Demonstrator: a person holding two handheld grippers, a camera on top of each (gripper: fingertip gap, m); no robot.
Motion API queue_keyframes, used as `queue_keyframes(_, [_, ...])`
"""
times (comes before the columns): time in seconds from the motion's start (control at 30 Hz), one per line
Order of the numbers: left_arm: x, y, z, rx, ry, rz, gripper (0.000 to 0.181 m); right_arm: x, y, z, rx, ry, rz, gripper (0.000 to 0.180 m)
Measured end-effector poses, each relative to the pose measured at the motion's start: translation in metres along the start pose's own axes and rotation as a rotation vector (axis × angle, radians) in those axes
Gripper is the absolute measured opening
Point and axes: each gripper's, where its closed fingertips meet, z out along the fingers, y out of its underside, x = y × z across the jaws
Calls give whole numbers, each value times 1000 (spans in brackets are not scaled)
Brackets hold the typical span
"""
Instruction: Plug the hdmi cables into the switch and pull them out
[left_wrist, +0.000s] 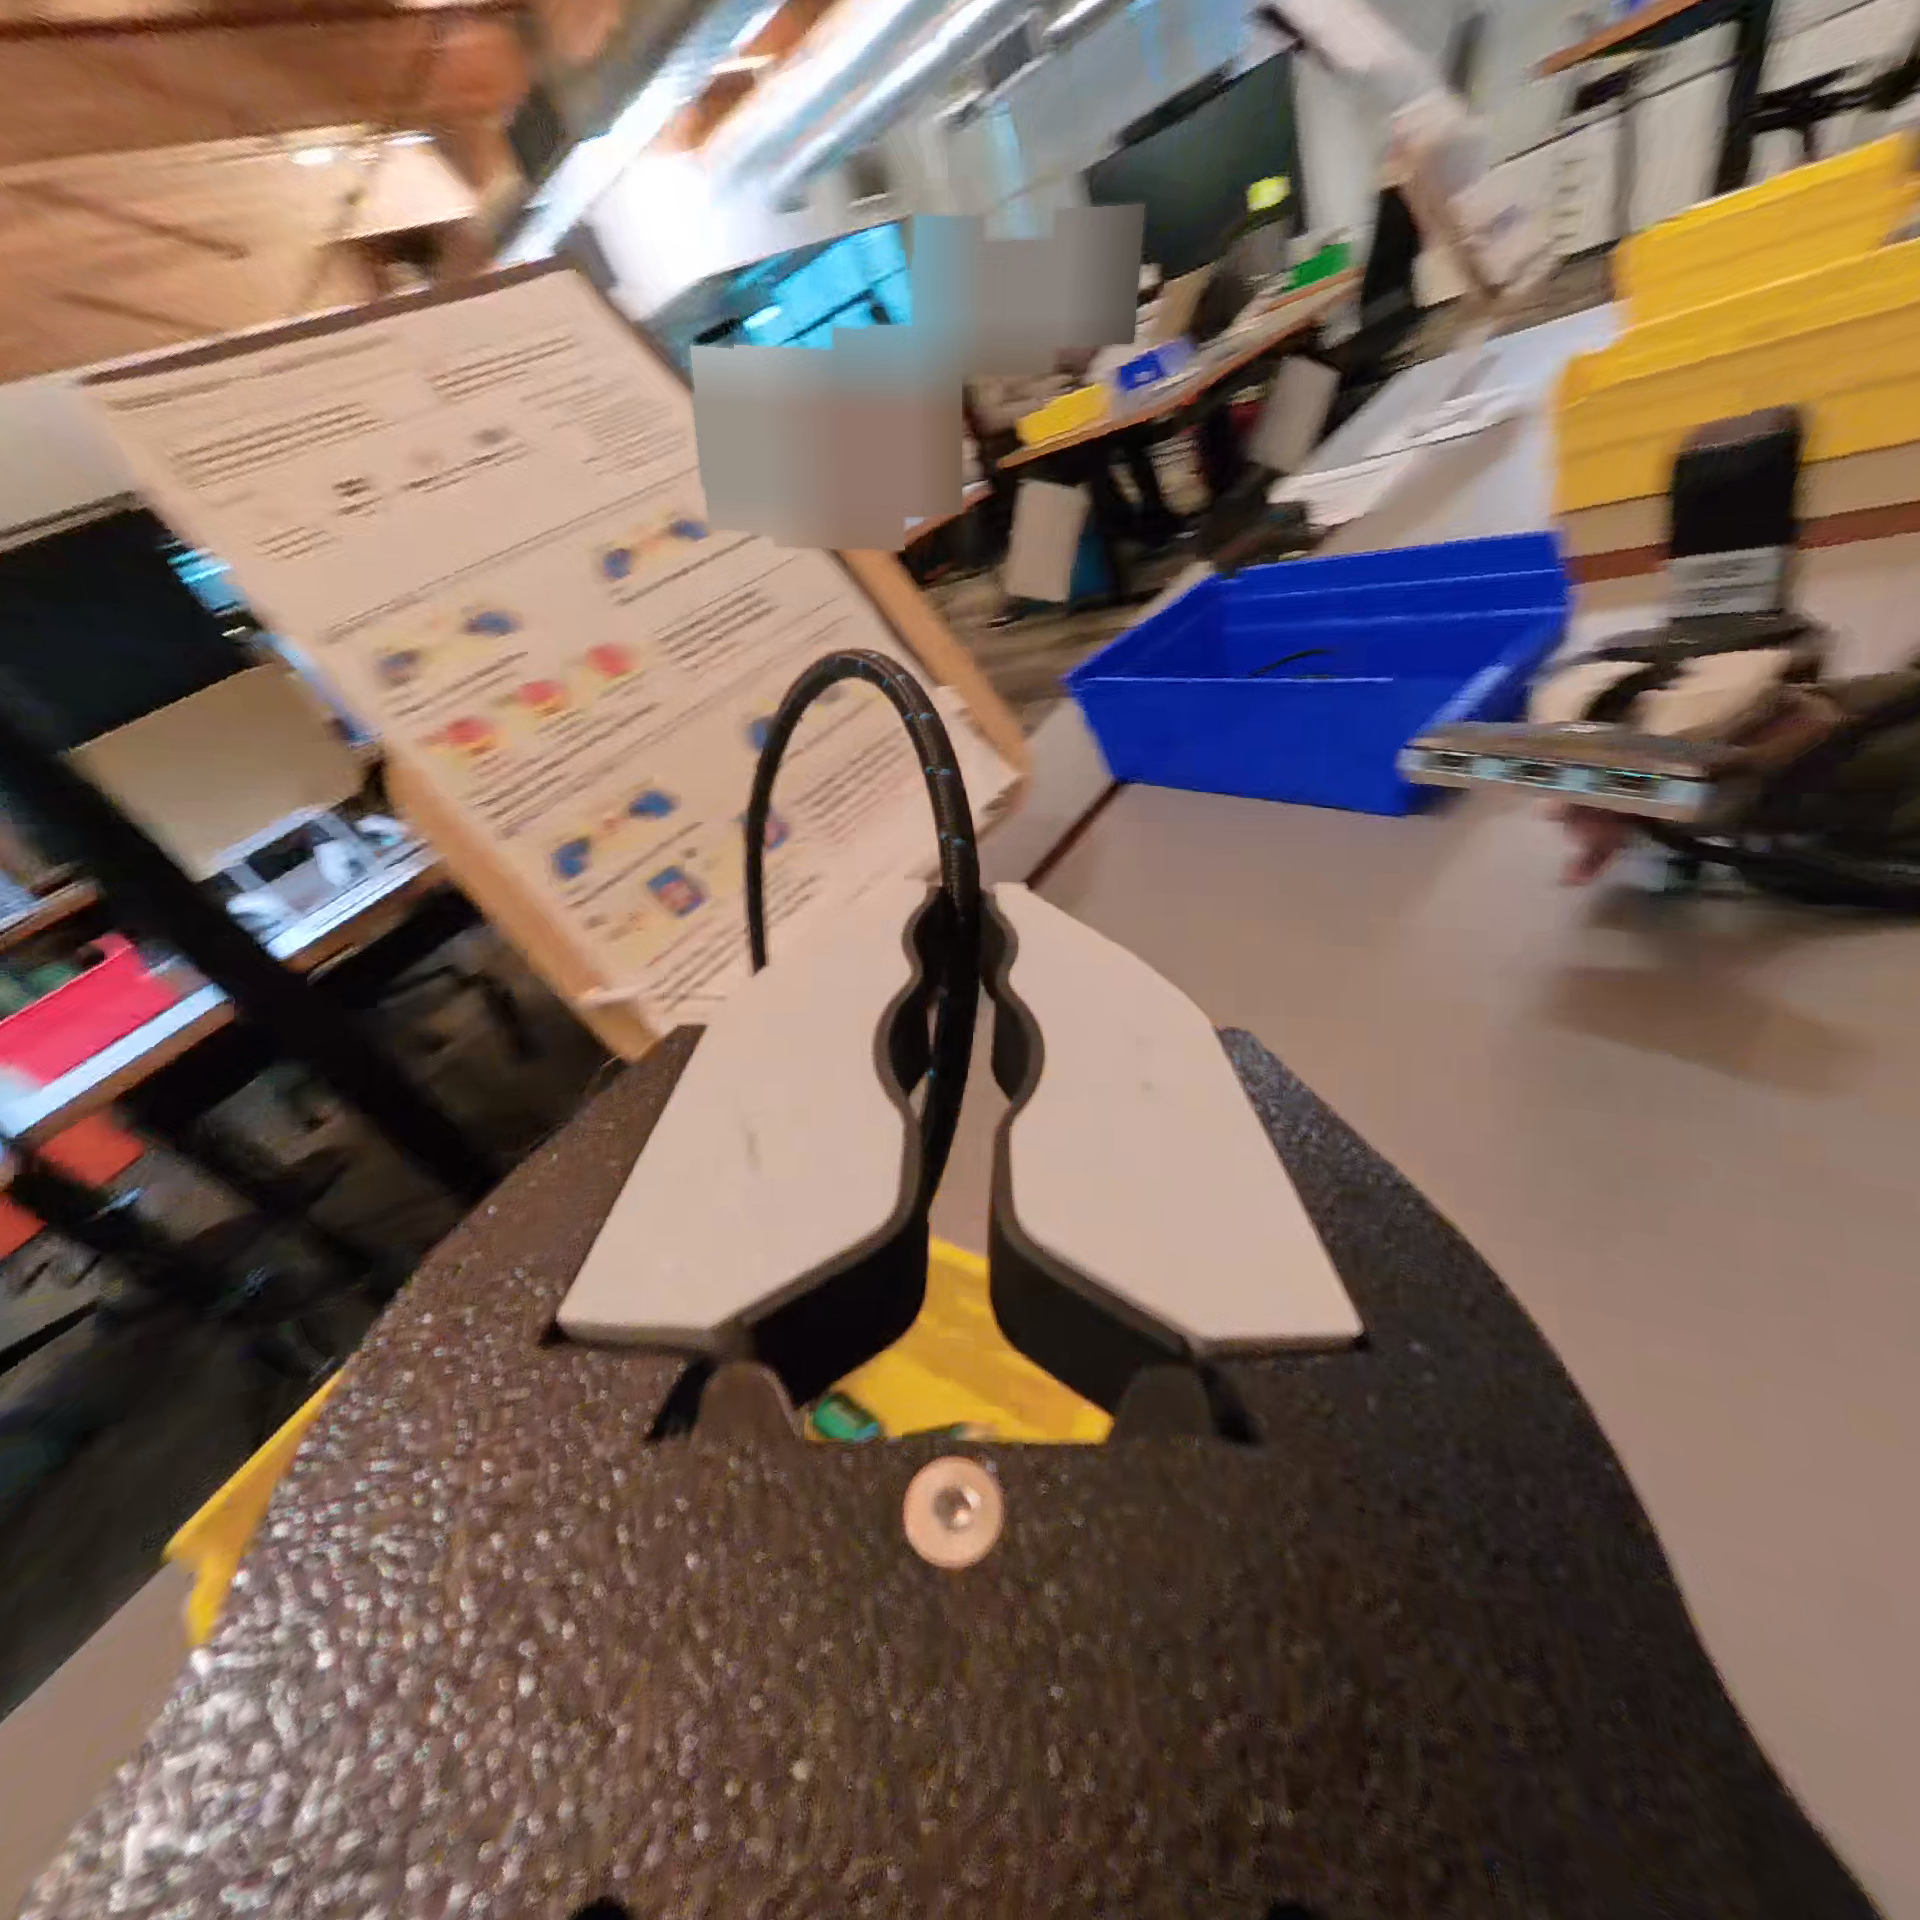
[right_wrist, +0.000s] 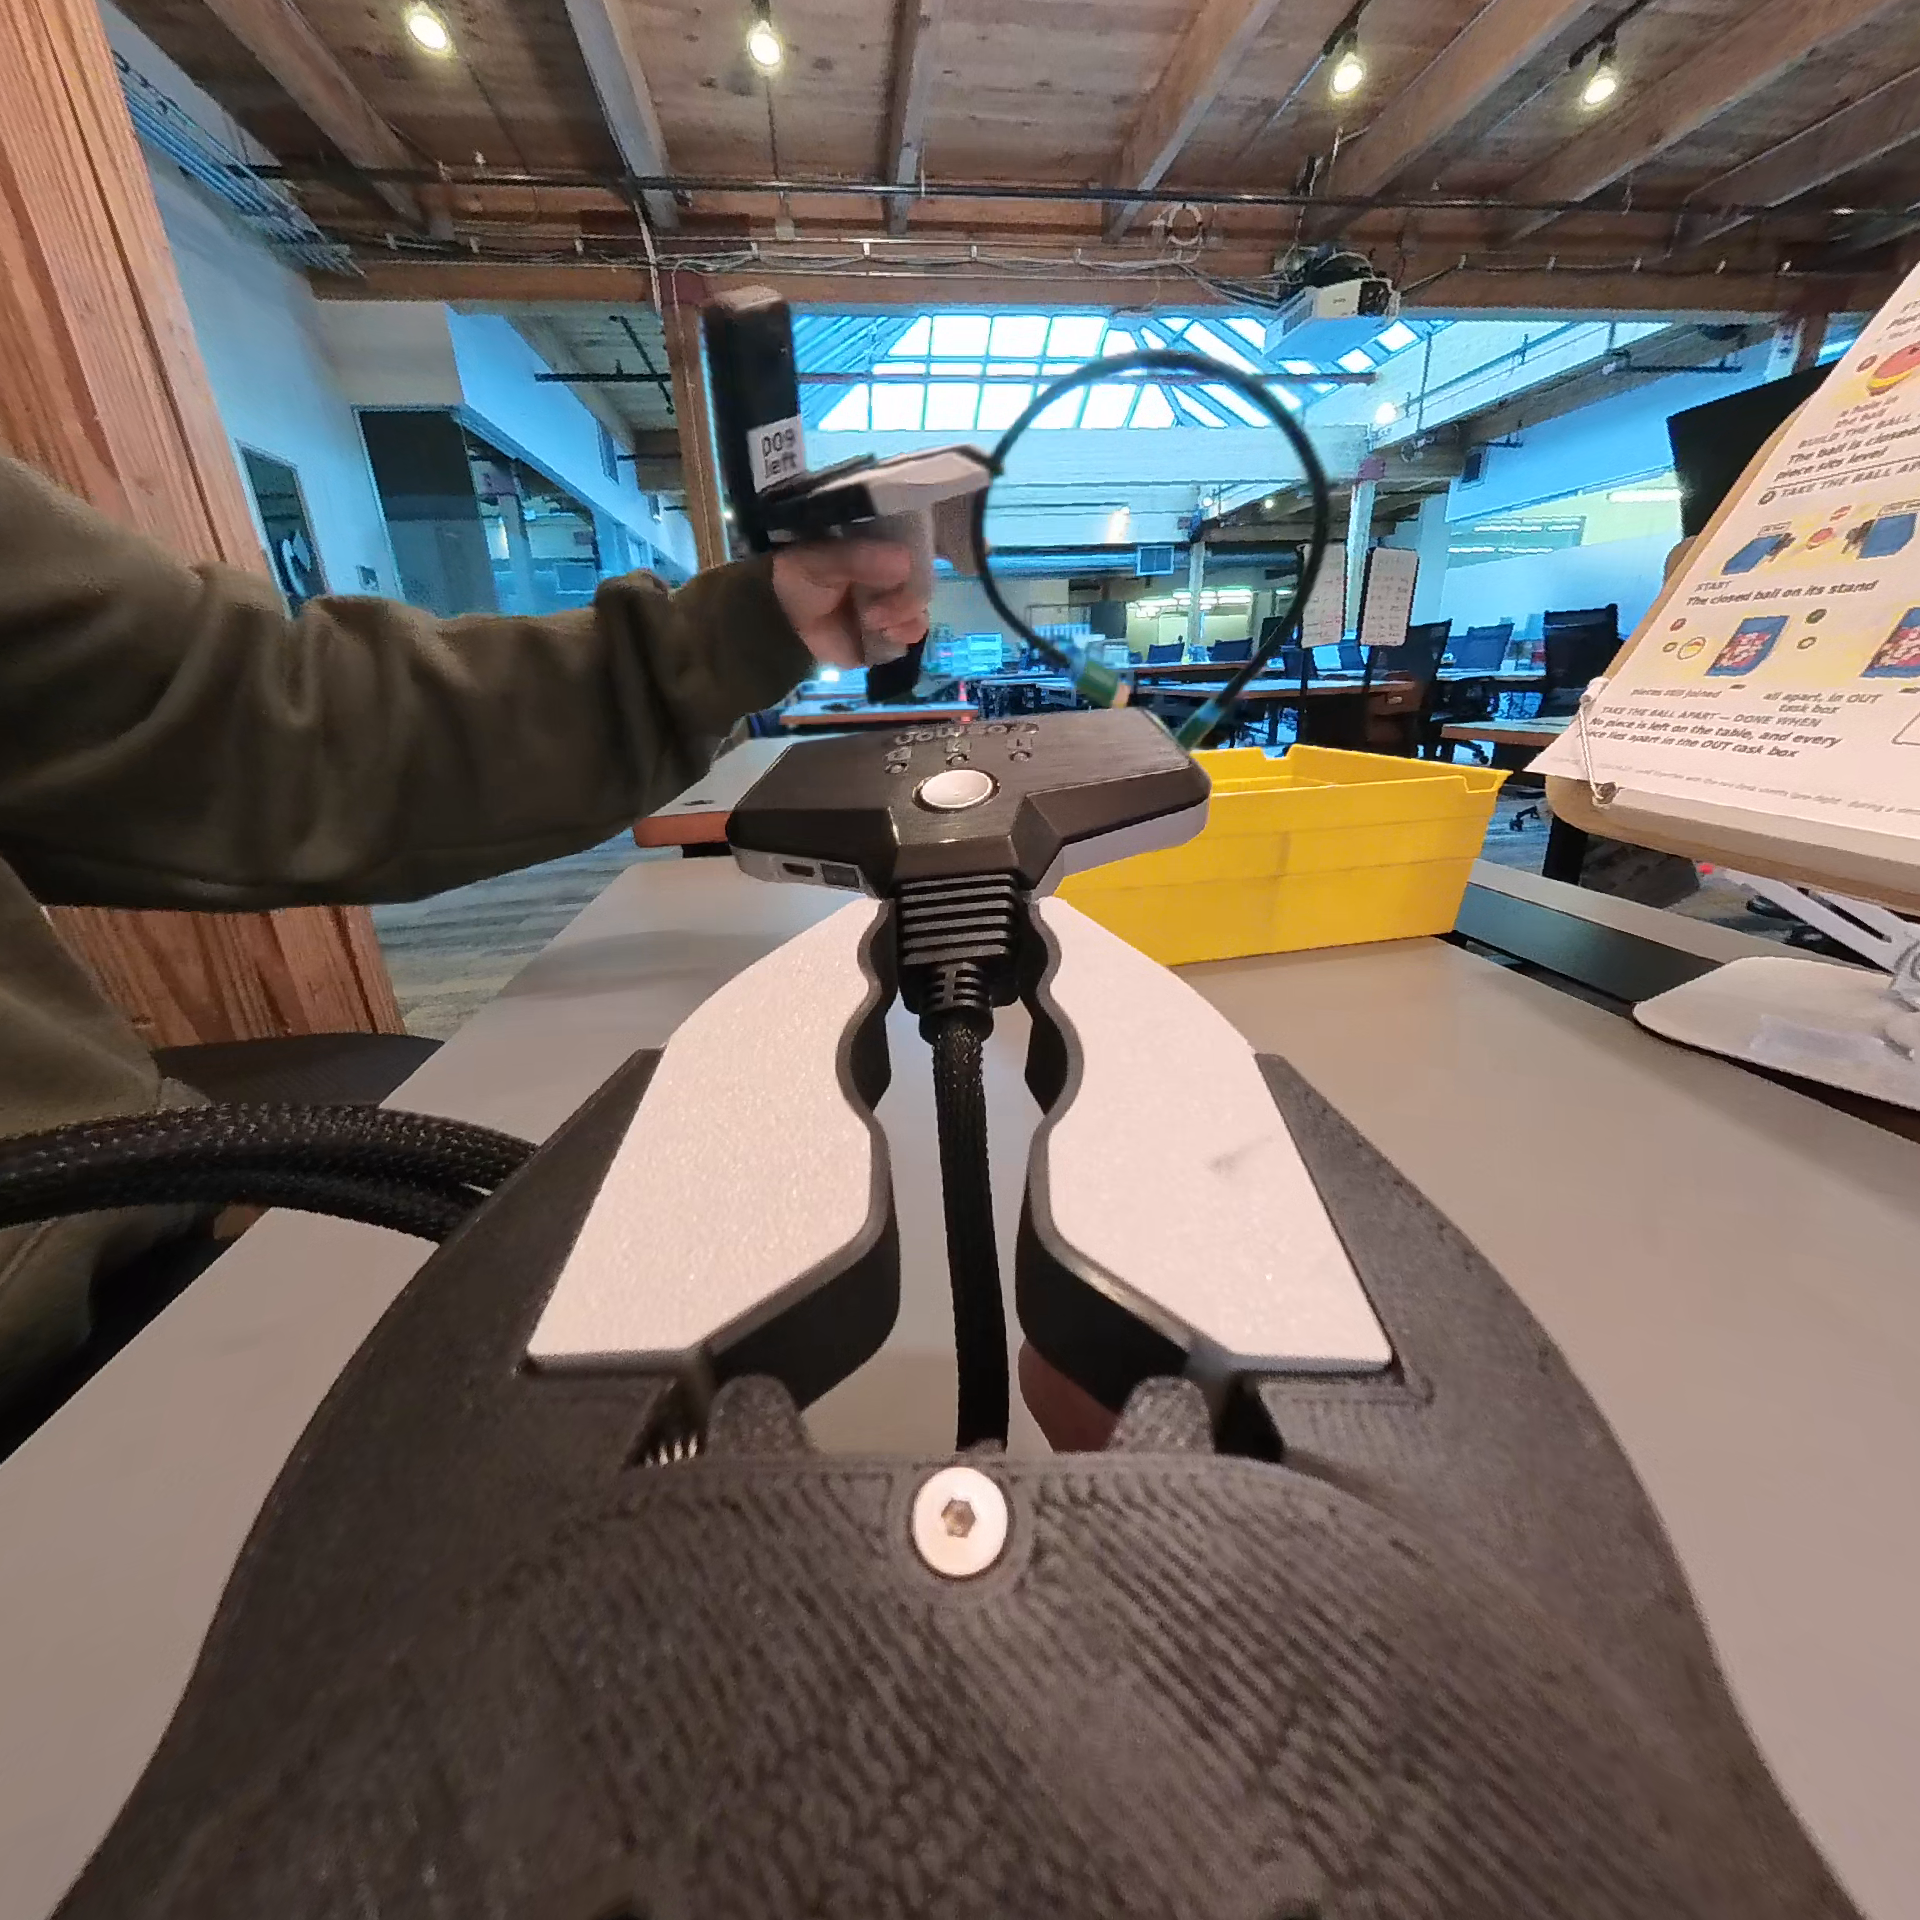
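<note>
Right tongs (right_wrist: 961, 935) clamp the flat black switch (right_wrist: 966, 795) by its ribbed neck; left tongs (left_wrist: 956, 935) pinch a thin black braided cable (left_wrist: 940, 790), apparently unplugged beside the switch.

The left gripper (left_wrist: 956, 935) has pale grey finger plates edged in black on a speckled black body; the cable (left_wrist: 940, 831) it pinches is black braid flecked with blue, and its plugs (right_wrist: 1101, 681) are green; the right gripper (right_wrist: 961, 935) shows white plates on a black, finely ribbed body; the switch (right_wrist: 971, 795) is black on top with a silver edge and a round white button; its own cable (right_wrist: 971, 1226) is black braid; the tabletop (right_wrist: 1558, 1195) is plain grey; one bin (left_wrist: 1330, 686) is blue, another bin (right_wrist: 1299, 862) yellow; the sleeve (right_wrist: 364, 748) is olive green.
</note>
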Motion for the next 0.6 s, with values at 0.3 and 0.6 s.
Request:
queue_keyframes(0.3, [150,44,-10,-228,301,254,6,32,-17,-34,90,165,8,22])
queue_keyframes(0.6, [243,114,-55,-421,521,74,8,28,-16,-32,86,146,0,22])
